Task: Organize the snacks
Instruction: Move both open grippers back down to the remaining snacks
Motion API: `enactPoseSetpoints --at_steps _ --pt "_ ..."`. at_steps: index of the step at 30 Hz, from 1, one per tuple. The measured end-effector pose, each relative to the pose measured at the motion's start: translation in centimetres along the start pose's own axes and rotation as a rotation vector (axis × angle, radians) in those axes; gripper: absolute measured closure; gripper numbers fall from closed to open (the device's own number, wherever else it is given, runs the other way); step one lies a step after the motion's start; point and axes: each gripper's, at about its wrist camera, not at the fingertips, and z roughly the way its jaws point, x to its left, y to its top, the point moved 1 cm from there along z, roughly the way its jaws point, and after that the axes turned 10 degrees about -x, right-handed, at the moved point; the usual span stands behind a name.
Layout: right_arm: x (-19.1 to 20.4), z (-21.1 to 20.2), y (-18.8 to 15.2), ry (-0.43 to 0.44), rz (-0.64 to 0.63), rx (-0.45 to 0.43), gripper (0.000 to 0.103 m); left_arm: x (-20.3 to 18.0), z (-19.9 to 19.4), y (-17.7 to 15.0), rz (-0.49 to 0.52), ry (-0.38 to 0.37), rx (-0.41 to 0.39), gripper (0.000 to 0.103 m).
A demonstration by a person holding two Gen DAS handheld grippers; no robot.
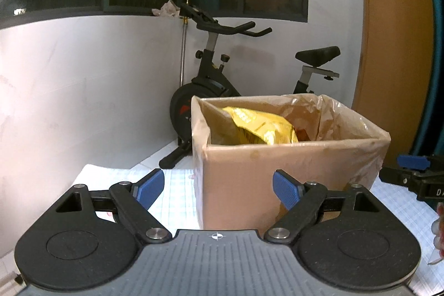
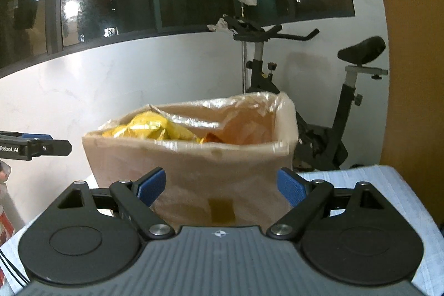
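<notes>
Cardboard box (image 1: 277, 174) is sitting w/ its top open, prob. so snacks drop straight in; yellow snack bag (image 1: 260, 126) is already lying inside. Left gripper (image 1: 217, 186) & right gripper (image 2: 221, 186) are both facing it, jaws apart & gripping nothing, prob. ready for another snack.

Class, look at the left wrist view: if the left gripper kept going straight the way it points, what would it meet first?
Most likely the near wall of the cardboard box; the open left gripper points straight at it.
</notes>
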Motion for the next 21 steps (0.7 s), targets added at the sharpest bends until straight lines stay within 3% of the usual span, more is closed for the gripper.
enactPoseSetpoints --at_steps 21 --pt "0.3 1.5 -7.2 -0.01 0.015 0.173 0.014 2.0 1.2 -5.3 -0.049 0.046 0.092 0.016"
